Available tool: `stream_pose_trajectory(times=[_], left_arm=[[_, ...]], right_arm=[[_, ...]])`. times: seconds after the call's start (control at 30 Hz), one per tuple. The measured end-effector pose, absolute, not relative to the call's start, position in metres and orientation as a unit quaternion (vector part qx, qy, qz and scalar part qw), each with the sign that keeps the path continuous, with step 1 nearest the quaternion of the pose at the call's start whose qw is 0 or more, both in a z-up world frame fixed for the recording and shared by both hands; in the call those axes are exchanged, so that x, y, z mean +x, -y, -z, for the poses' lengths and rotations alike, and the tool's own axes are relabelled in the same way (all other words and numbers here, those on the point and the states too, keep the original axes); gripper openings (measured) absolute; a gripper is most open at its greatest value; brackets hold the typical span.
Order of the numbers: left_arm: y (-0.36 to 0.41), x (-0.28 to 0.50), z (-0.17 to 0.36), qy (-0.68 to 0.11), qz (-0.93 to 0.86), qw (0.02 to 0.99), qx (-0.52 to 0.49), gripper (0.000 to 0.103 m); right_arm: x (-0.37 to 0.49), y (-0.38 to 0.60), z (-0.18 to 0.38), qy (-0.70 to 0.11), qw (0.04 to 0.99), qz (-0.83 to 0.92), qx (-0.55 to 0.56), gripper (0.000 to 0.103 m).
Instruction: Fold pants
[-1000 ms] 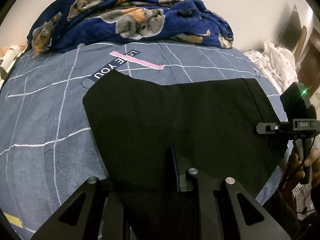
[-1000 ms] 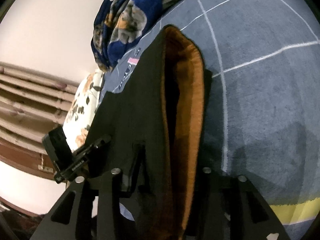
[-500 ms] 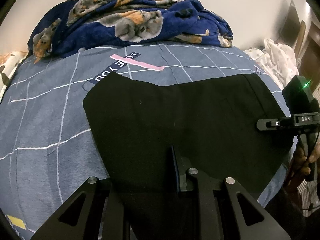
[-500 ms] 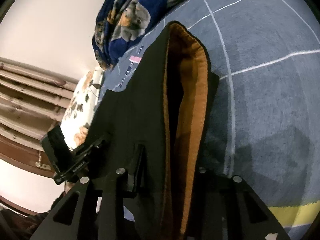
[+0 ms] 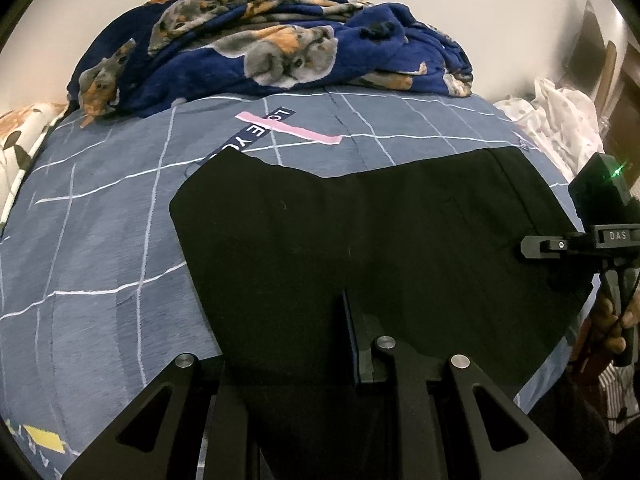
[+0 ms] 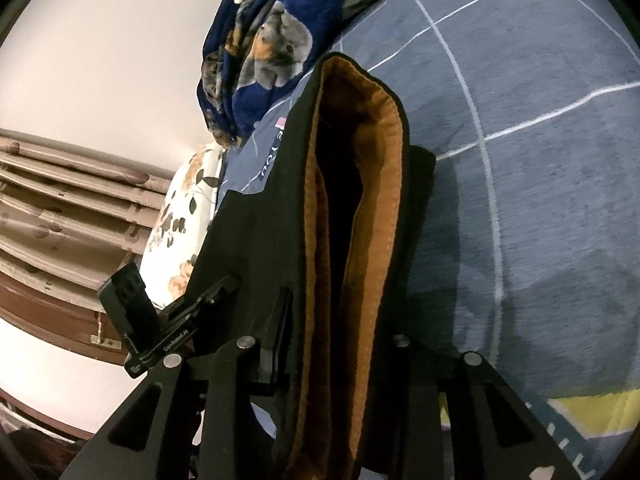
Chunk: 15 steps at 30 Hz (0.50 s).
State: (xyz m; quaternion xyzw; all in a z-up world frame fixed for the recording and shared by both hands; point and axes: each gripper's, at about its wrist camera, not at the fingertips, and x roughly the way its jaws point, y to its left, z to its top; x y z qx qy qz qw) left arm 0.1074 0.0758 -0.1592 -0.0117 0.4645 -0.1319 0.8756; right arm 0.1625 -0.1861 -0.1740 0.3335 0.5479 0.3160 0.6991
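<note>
Black pants (image 5: 360, 240) lie spread across our grey-blue checked bedsheet (image 5: 100, 240), near a heaped navy dog-print blanket (image 5: 260, 52) at the far side. Our left gripper (image 5: 304, 344) is clenched on their near edge. Our right gripper (image 6: 340, 344), jaws just closing, clamps the waistband with its orange lining (image 6: 360, 200) showing.

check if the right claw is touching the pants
Touching. In the right wrist view the pants' waistband passes between the right claw's fingers, which have just been closing and now pinch the fabric.
</note>
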Motion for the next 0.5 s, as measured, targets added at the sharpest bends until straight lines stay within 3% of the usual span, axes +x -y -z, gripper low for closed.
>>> stream_pose_trajectory(times=[0.5], left_arm=[[-0.091,0.104,0.154,-0.470,0.121,0.874,-0.020,0.018]], right_arm=[[0.161,0.176,0.170,-0.545,0.694,-0.329,0.338,0.029]])
